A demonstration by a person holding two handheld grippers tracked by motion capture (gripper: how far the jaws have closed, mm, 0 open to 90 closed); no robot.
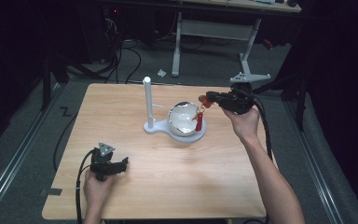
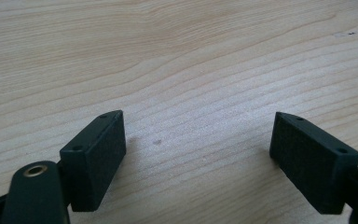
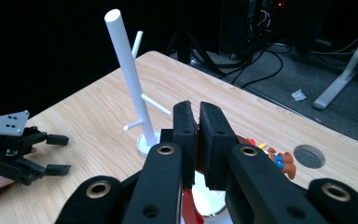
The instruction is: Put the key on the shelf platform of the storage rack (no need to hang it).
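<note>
A white stand (image 1: 147,100) with a tall pole and short side pegs rises at the middle of the wooden table (image 1: 168,186). A white bowl (image 1: 182,122) sits on its base. My right gripper (image 1: 204,99) hovers just right of the bowl, shut on a small red charm (image 1: 208,100) whose red strap (image 1: 198,122) hangs down to the bowl's rim. In the right gripper view the jaws (image 3: 198,109) are pressed together, with a little coloured figure (image 3: 279,161) just beyond them and the stand (image 3: 127,70) ahead. My left gripper (image 1: 121,164) rests open on the table at the near left, with nothing between its pads (image 2: 98,158).
A round hole (image 3: 309,156) is cut into the tabletop near the right gripper. Beyond the table's far edge are a desk frame (image 1: 214,30) and cables (image 1: 130,51) on the grey floor. Bare wood (image 2: 191,56) lies ahead of the left gripper.
</note>
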